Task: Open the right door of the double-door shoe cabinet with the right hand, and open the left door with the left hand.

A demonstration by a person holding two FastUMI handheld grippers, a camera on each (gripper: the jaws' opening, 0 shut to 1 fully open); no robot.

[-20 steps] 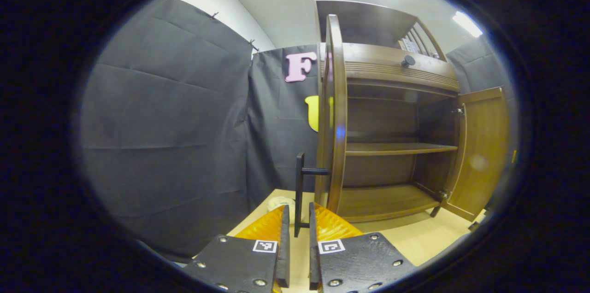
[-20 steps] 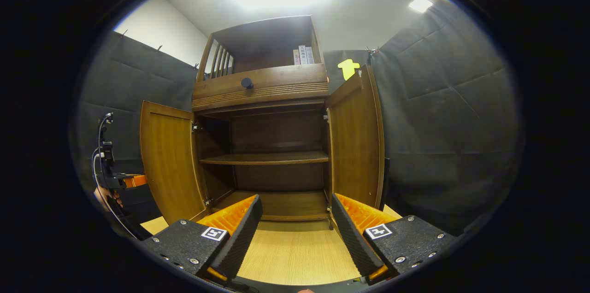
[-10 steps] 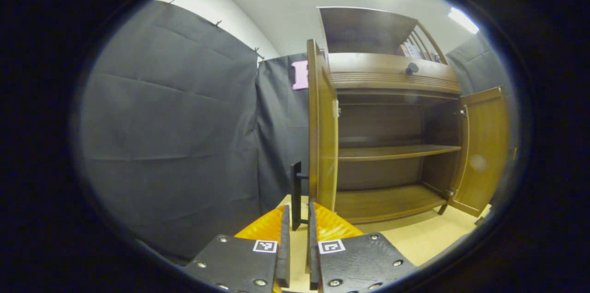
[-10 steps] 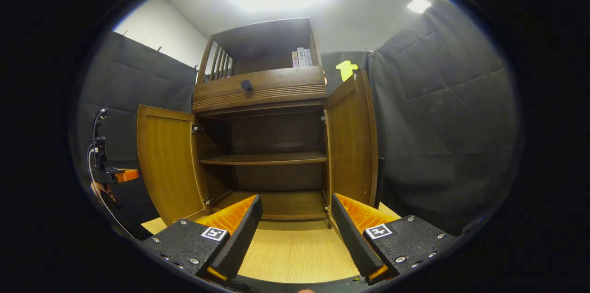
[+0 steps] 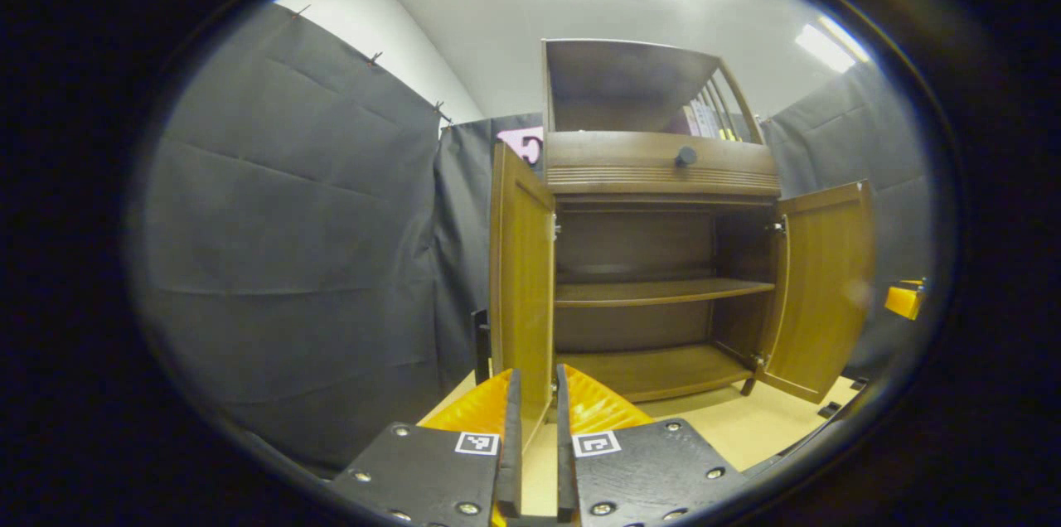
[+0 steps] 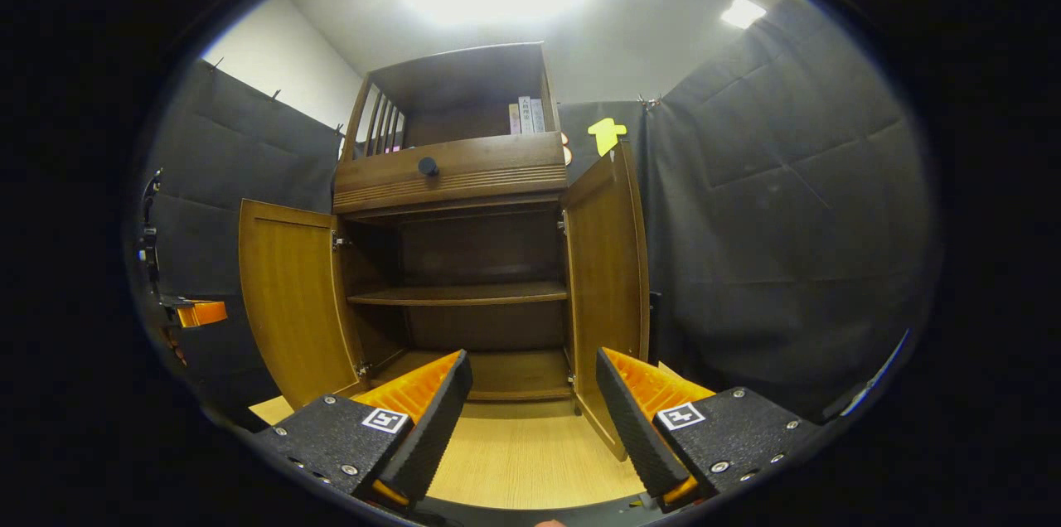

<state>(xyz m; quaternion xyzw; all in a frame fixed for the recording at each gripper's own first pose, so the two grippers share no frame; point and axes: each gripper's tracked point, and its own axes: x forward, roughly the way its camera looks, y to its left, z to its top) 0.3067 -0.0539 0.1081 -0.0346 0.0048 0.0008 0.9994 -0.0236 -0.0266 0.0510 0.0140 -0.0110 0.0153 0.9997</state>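
**Both cabinet doors open, grippers off the handles**

Shoe cabinet (image 5: 655,179) stands on a light wood floor (image 6: 522,461) w/ both doors swung wide. In left gripper view, left door (image 5: 520,278) is nearly edge-on, just beyond the left gripper (image 5: 535,444); its dark bar handle (image 5: 480,345) pokes out on the far-left side of the door. Left gripper's fingers are pressed almost together w/ only a thin slit between, nothing in it. Right door (image 5: 825,287) sits open at right of that view.

In right gripper view, right door (image 6: 609,278) is open, near the right gripper (image 6: 530,419), whose fingers are spread wide, gripping nothing. Inside: mid shelf (image 6: 460,295) and bottom board, both bare. Above the doors, a drawer w/ a round dark knob (image 6: 428,166); books (image 6: 525,114) in the top cubby.
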